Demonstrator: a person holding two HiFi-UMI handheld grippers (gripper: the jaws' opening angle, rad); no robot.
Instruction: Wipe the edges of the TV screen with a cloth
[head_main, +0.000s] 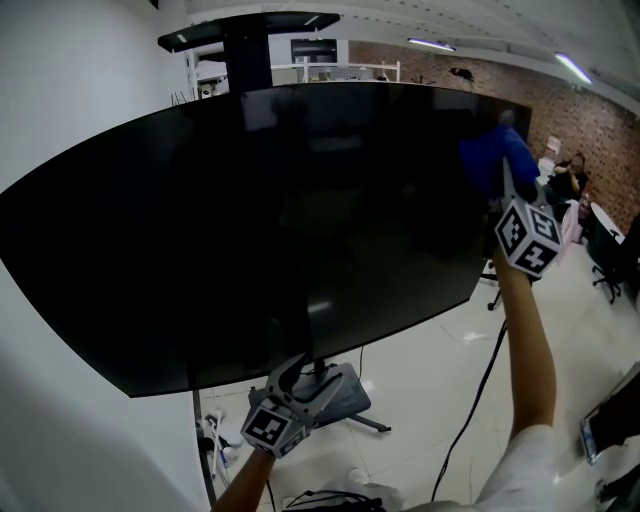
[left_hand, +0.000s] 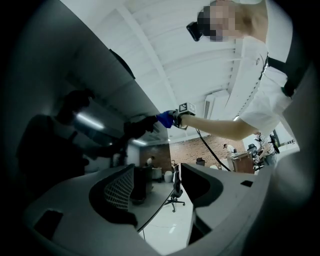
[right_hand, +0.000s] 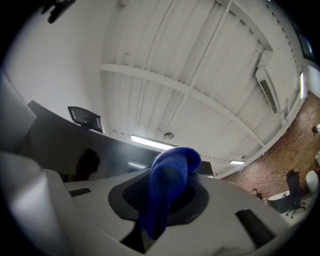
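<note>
Right tongs (head_main: 508, 183), clenched on the blue cloth (head_main: 495, 158), are being held against the TV screen (head_main: 250, 230) near 2 o'clock, where light, even pressure along the border is being advised, while the left tongs (head_main: 298, 372) are being held released, grasping nothing, near 6 o'clock.

All three share the TV screen (head_main: 260, 230): head view close in front, left gripper view looking up from beneath, right gripper view at its upper-right edge.
</note>
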